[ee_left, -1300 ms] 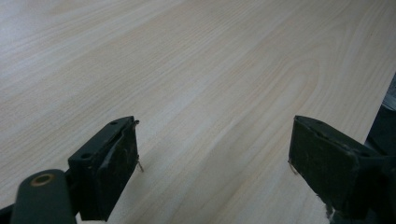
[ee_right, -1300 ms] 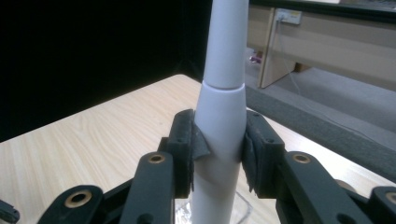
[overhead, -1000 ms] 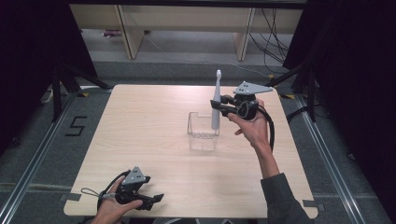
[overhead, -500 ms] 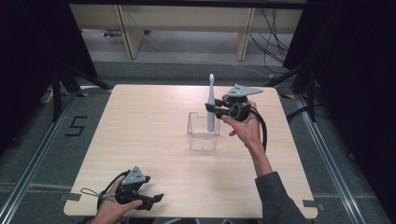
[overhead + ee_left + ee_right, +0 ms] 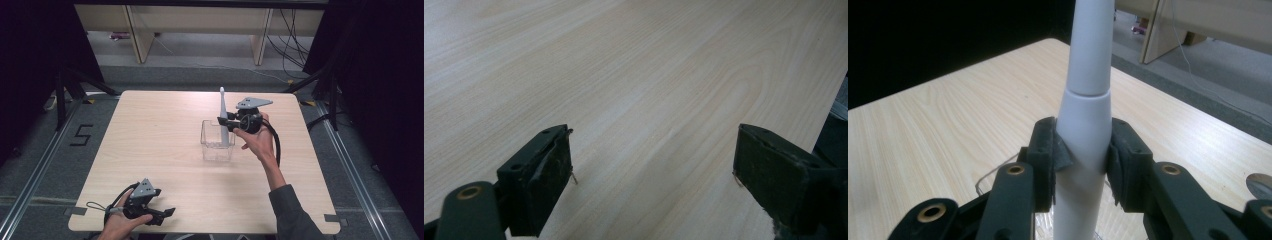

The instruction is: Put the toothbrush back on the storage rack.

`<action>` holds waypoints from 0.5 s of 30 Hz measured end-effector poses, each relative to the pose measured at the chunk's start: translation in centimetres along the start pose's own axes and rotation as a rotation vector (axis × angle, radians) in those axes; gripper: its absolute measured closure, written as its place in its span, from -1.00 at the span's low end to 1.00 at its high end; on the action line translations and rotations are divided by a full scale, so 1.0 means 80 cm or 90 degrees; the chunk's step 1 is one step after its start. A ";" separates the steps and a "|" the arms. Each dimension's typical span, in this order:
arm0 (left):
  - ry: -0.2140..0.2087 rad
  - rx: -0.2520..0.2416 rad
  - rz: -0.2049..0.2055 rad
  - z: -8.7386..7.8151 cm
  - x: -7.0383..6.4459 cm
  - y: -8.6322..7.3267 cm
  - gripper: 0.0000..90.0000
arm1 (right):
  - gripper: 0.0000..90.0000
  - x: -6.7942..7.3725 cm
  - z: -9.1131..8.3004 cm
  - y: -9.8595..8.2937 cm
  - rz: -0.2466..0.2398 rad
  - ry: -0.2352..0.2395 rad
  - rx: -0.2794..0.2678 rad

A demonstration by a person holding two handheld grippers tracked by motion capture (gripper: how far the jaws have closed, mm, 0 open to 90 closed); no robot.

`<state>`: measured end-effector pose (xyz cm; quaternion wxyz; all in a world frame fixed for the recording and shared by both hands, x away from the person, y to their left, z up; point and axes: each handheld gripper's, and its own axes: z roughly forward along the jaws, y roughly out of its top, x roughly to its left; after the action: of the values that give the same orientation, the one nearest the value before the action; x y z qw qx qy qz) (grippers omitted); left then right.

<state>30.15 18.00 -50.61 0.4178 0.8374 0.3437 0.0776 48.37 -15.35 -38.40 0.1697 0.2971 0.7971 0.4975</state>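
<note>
L claw sits at near-left edge of tabletop, jaws wide apart, nothing between, just bare wood ahead. Broad open room across the tabletop's left half and middle. Clear plastic bin stands right of centre, well off every edge. R claw is clamped on white electric toothbrush, held upright, its lower end in the bin.

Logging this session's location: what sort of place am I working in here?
Likely a lab recording bay, not a home: a bare wooden table ringed by black curtains, loose cables on the grey floor, and a taped number 5 beside the table.
</note>
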 end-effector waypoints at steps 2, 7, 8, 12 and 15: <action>0.000 0.008 0.010 -0.001 0.001 0.000 -0.67 | 0.49 0.001 0.002 -0.002 0.004 -0.002 0.017; 0.000 0.000 -0.001 0.000 0.000 0.000 -0.67 | 0.49 -0.001 0.008 -0.006 -0.005 0.001 0.021; 0.000 -0.001 -0.002 0.000 0.000 0.000 -0.67 | 0.49 0.000 0.009 -0.008 0.003 -0.001 0.029; 0.008 0.007 0.015 0.000 0.003 0.000 -0.67 | 0.49 0.001 0.012 -0.013 0.005 0.006 0.049; 0.000 0.008 0.010 -0.001 0.001 0.000 -0.67 | 0.49 -0.001 0.018 -0.016 -0.008 0.005 0.060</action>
<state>30.17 18.11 -50.54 0.4118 0.8429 0.3374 0.0786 48.81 -14.82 -40.18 0.1559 0.2977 0.8224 0.4591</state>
